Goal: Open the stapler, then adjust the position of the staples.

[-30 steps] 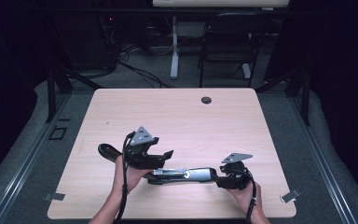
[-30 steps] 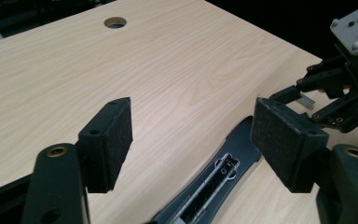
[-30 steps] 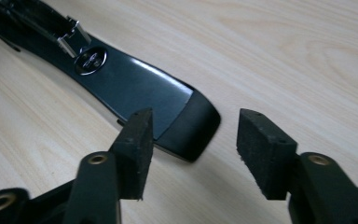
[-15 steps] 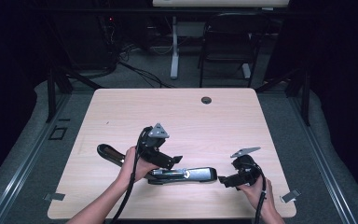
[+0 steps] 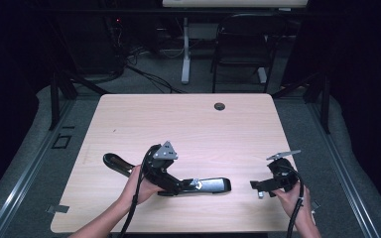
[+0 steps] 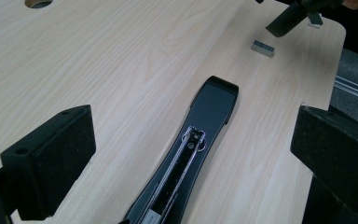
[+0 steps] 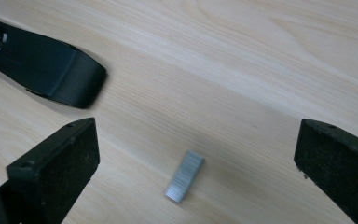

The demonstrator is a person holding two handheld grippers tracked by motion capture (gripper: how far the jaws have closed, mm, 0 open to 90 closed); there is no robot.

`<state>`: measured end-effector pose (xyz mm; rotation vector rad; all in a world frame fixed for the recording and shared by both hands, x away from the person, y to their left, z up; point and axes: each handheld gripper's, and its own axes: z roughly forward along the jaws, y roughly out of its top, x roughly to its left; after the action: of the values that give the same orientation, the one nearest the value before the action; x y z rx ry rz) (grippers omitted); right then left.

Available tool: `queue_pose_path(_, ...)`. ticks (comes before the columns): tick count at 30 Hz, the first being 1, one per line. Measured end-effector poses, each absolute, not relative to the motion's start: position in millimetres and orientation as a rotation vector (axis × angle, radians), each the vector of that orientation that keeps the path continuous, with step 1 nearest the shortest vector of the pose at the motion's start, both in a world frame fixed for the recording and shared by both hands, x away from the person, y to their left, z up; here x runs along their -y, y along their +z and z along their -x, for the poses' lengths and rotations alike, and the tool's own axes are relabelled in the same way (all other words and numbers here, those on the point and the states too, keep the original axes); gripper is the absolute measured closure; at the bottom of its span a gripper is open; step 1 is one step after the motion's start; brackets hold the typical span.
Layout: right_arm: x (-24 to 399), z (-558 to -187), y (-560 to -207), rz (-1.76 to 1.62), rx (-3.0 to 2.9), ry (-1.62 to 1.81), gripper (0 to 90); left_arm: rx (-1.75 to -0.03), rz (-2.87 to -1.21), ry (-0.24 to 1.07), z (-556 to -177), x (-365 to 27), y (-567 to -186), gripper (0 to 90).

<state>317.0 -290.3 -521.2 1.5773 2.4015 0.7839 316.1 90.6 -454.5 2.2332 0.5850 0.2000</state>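
On the tabletop (image 5: 188, 119) an opened black stapler (image 5: 206, 186) lies flat near the front edge, its loading channel exposed. The left gripper (image 6: 186, 154) hangs over it, jaws just spread wide and touching nothing. At about three o'clock from the stapler a strip of staples (image 7: 184, 176) lies loose between the right gripper's (image 7: 193, 163) just-opened jaws, untouched.

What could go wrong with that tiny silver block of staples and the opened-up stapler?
The staple strip lies flat and thin on the table under the open right gripper; wide pads may slide over it or break it apart. It also lies near the table's edge and could be knocked off. The stapler lies loose between the open left gripper, so it might shift during loading.
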Motion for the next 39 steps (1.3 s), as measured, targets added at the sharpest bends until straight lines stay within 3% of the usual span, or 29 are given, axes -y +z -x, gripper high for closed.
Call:
queue_pose_path(5, 301.2, -315.5, -522.0, -1.635, -2.373, 0.757, 6.1, -0.604, -2.227, 0.194, -317.8, -94.0, -455.5, 0.1)
queue_pose_path(19, 284.6, -314.5, -523.6, -1.666, -2.394, 0.666, 43.3, -0.649, -2.249, 0.194, -321.0, -97.9, -462.8, 0.1)
queue_pose_path(39, 268.4, -319.2, -529.8, -1.677, -2.496, 0.447, 62.3, -0.625, -2.268, 0.187, -307.4, -102.4, -459.2, 0.1)
